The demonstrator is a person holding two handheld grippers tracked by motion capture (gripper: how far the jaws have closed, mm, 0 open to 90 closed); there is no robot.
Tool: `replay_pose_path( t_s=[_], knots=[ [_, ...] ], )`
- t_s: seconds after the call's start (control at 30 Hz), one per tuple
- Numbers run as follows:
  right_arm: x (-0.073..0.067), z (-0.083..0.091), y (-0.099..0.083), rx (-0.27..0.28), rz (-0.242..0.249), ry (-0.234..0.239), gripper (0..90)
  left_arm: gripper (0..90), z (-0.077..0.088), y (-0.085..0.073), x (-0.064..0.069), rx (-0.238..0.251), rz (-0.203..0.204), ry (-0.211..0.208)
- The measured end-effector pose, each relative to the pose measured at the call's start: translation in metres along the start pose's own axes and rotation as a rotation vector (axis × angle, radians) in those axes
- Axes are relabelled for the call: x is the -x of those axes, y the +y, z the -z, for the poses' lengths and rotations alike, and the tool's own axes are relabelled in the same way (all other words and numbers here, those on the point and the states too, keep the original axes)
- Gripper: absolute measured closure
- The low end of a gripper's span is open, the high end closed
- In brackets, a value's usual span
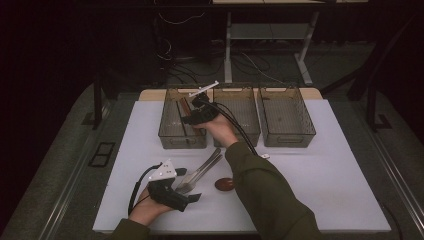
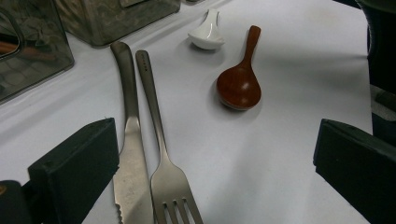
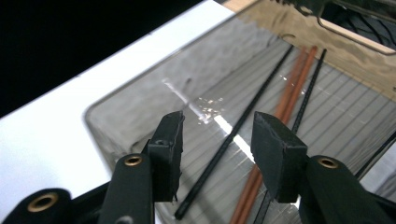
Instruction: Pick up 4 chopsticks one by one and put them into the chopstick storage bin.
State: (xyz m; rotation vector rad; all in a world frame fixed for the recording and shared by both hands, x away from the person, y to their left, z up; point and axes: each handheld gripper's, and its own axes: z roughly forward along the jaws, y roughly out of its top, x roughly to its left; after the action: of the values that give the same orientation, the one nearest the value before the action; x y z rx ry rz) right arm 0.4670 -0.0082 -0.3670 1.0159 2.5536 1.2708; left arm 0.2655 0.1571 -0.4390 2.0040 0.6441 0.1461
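Two black chopsticks and a brown pair lie in the bin below the right hand-held gripper, its jaws spread and empty. Left hand-held gripper gapes wide over knife and fork.

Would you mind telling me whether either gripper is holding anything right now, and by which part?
Nothing is held. The right gripper is open above the chopsticks in the bin; the left gripper is open over the knife and fork.

Black and brown chopsticks flat, side by side, lengthwise in the leftmost clear bin.
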Motion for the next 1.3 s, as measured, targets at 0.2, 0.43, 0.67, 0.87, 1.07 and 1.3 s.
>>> replay_pose_path(
  t_s=[0.2,0.43,0.67,0.87,1.07,1.3],
  knots=[
    [-0.002,0.023,-0.004,0.022,0.014,0.038,41.1,0.0,-0.001,0.000,0.000,-0.008,-0.004,0.003],
    [0.002,0.054,-0.020,0.060,0.045,0.050,34.0,0.0,-0.001,0.000,0.000,-0.013,-0.008,0.009],
    [0.005,0.082,-0.043,0.077,0.070,0.052,31.0,0.0,-0.002,-0.001,-0.001,-0.019,-0.005,0.020],
    [0.012,0.106,-0.069,0.085,0.056,0.081,29.0,0.0,-0.002,-0.002,-0.001,-0.031,-0.006,0.024],
    [0.018,0.126,-0.095,0.085,0.049,0.074,26.3,0.0,-0.003,-0.002,-0.001,-0.032,0.000,0.029],
    [0.019,0.147,-0.128,0.076,0.082,-0.004,18.5,0.0,-0.003,-0.002,-0.001,-0.035,-0.002,0.034]
  ],
)
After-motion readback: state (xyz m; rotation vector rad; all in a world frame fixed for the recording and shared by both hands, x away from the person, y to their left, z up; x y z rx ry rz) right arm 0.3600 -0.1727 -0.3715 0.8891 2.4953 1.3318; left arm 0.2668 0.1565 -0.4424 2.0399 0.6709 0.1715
